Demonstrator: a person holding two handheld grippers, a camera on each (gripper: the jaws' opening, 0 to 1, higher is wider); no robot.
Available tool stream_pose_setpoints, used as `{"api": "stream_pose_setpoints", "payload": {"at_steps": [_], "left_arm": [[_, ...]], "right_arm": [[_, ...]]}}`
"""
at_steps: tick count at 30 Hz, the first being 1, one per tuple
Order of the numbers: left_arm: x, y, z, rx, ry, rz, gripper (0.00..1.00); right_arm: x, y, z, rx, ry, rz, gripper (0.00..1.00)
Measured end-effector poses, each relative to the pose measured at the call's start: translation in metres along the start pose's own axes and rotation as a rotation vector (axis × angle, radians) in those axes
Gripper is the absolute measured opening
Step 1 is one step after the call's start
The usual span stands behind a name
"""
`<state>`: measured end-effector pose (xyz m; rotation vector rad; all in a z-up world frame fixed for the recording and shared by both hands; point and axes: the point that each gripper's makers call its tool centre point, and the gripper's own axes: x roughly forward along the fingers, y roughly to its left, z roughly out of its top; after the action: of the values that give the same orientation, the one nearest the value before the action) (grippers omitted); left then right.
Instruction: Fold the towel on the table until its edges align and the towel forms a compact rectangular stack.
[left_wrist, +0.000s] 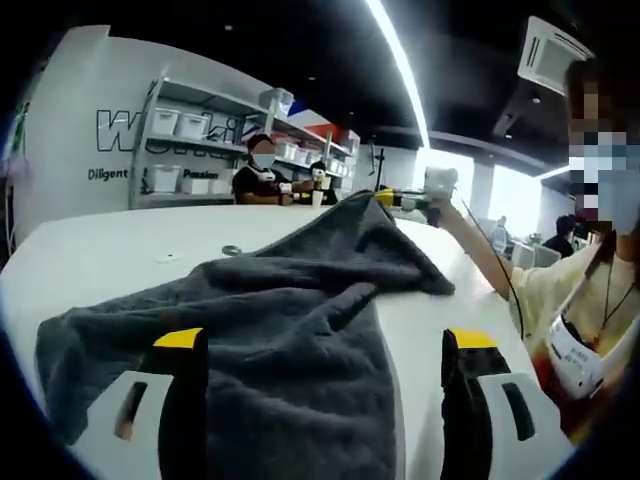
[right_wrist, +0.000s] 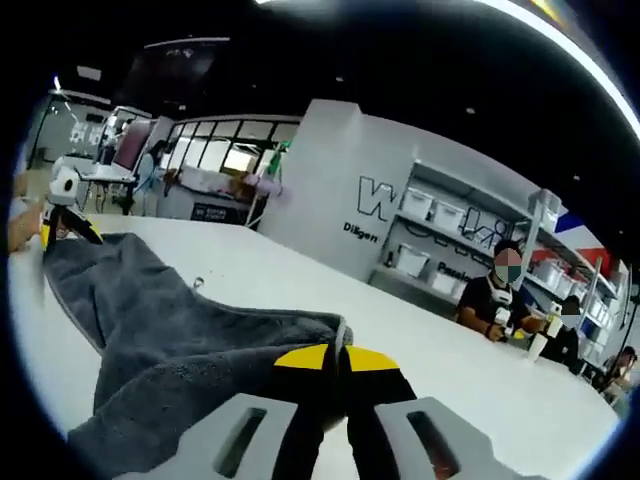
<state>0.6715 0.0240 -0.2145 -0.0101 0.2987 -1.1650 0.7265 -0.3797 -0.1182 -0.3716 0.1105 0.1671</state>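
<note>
- Starting on the left: in the left gripper view the left gripper (left_wrist: 325, 345) has its jaws spread wide, yellow tips apart, nothing pinched. The dark grey towel (left_wrist: 290, 320) lies rumpled on the white table (left_wrist: 110, 250), and its near edge runs right between those jaws and over the left one.
- From there the towel's long axis stretches away across the table towards a far corner that is lifted off the surface.
- That raised corner is at the right gripper (left_wrist: 400, 199), seen far off in the left gripper view with a hand just behind it.
- Now the right gripper view: the right gripper (right_wrist: 338, 357) has its yellow tips pressed together, clamped on a hem of the towel (right_wrist: 170, 340). Cloth fans out from the tips towards the left of that view.
- At the far left end there, the left gripper (right_wrist: 65, 225) sits at the opposite end of the towel, well apart from the right one.
- My read: the two grippers sit at opposite ends of the long axis. The left is nearer the loose bulk; it would need to close on its edge before that end can be carried over to meet the other.
- Beyond the table, shelves (left_wrist: 190, 150) with bins and seated people.
</note>
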Motion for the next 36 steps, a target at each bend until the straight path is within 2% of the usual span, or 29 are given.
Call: {"api": "stream_pose_setpoints", "payload": {"at_steps": [8,15,20,30,33,36], "left_arm": [[0.0,-0.001,0.0,-0.001,-0.004,0.003,0.95],[0.0,-0.002,-0.001,-0.003,-0.003,0.003,0.95],[0.0,-0.002,-0.002,-0.005,-0.002,0.005,0.95],[0.001,-0.001,-0.003,-0.009,0.001,0.005,0.95],[0.001,-0.001,-0.003,-0.01,0.001,0.004,0.95],[0.001,-0.001,-0.003,-0.01,0.002,0.003,0.95]], "right_arm": [[0.017,-0.017,0.018,-0.051,0.008,-0.032,0.01],[0.034,-0.034,0.022,-0.108,0.052,-0.083,0.01],[0.053,-0.044,0.026,-0.201,0.083,-0.135,0.01],[0.089,-0.051,0.04,-0.321,0.116,-0.209,0.01],[0.1,-0.053,0.039,-0.346,0.135,-0.229,0.01],[0.113,-0.059,0.035,-0.412,0.164,-0.266,0.01]]}}
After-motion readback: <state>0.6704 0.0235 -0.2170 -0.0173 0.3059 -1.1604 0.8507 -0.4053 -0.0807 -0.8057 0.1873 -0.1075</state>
